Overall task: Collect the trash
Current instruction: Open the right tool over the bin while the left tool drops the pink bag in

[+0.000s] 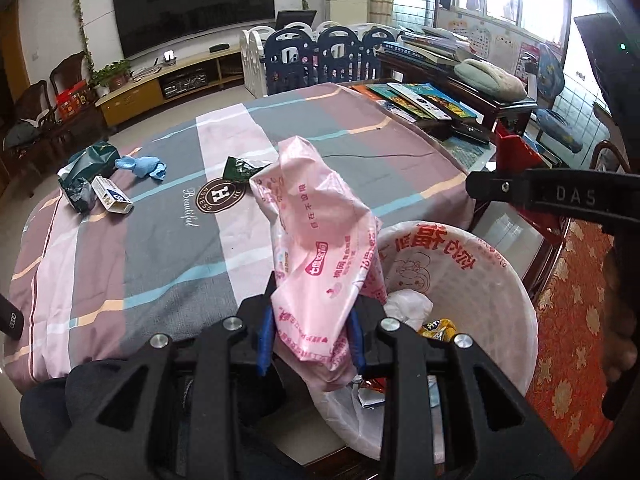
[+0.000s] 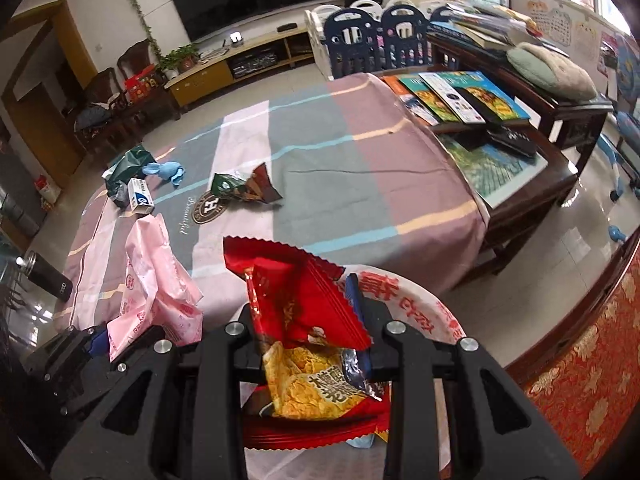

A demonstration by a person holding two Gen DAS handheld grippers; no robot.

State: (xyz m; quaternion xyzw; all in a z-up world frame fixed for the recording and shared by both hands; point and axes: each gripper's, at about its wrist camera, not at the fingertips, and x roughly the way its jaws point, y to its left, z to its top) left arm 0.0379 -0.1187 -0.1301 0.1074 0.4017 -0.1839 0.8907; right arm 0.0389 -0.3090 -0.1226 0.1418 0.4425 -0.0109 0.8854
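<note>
- Left wrist view: a pink plastic bag (image 1: 316,248) is clamped by the left gripper (image 1: 310,338), beside the bag-lined trash bin (image 1: 508,280) at 4 o'clock.
- Right wrist view: a red snack wrapper (image 2: 298,304) is pinched by the right gripper (image 2: 310,340) above the bin's rim.
- Farther on the striped tablecloth (image 1: 168,248), a dark green packet (image 2: 240,188) is seen at 12 o'clock.
- A small white box (image 1: 111,200), a blue glove (image 1: 144,166) and a crumpled green bag (image 1: 86,168) are seen at 10 o'clock.
</note>
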